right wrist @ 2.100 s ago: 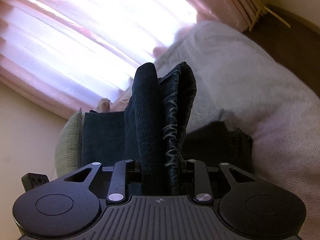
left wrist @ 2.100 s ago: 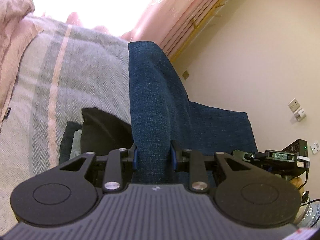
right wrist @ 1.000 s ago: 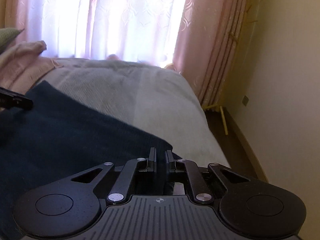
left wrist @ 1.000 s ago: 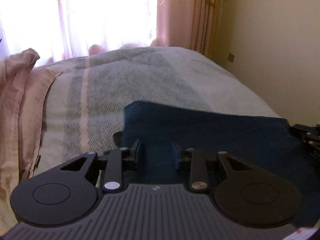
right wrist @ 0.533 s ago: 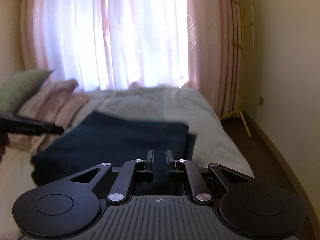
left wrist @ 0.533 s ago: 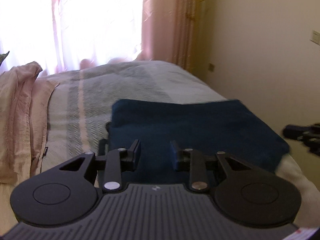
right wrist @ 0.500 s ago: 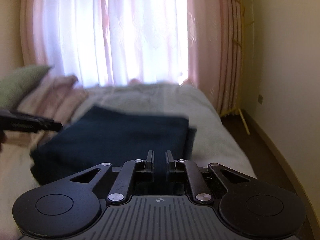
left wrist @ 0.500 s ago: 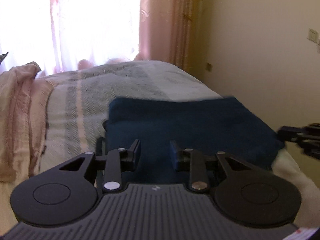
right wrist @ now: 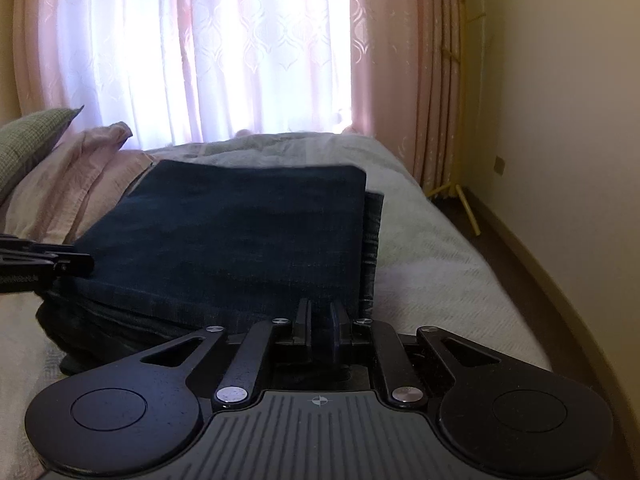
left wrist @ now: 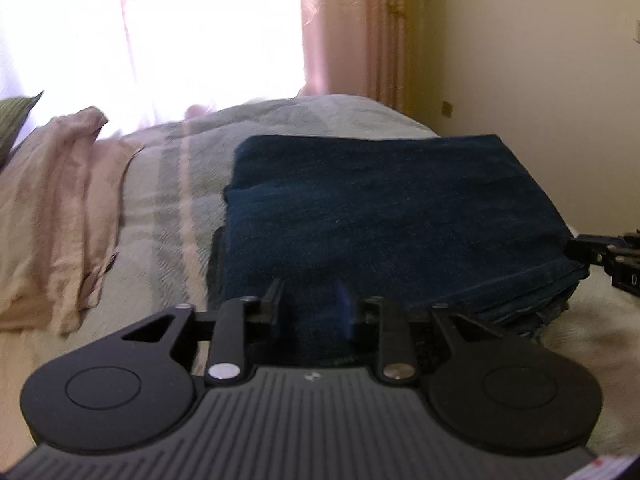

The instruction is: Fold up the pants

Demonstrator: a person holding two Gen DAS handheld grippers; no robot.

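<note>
Up close, pinching nothing: left gripper (left wrist: 310,296) spread and opening, right gripper (right wrist: 320,312) opening just a crack. Just past both, no longer held up in the air, lying flat and folded on the bed (left wrist: 168,208): pants (left wrist: 380,208). Looks nearly done.

The dark blue denim pants (left wrist: 384,208) (right wrist: 240,232) are seen folded into a flat, roughly rectangular stack of several layers, laid on the bed. The top layer is smooth; layered edges are shown at the near side, slightly uneven.
</note>
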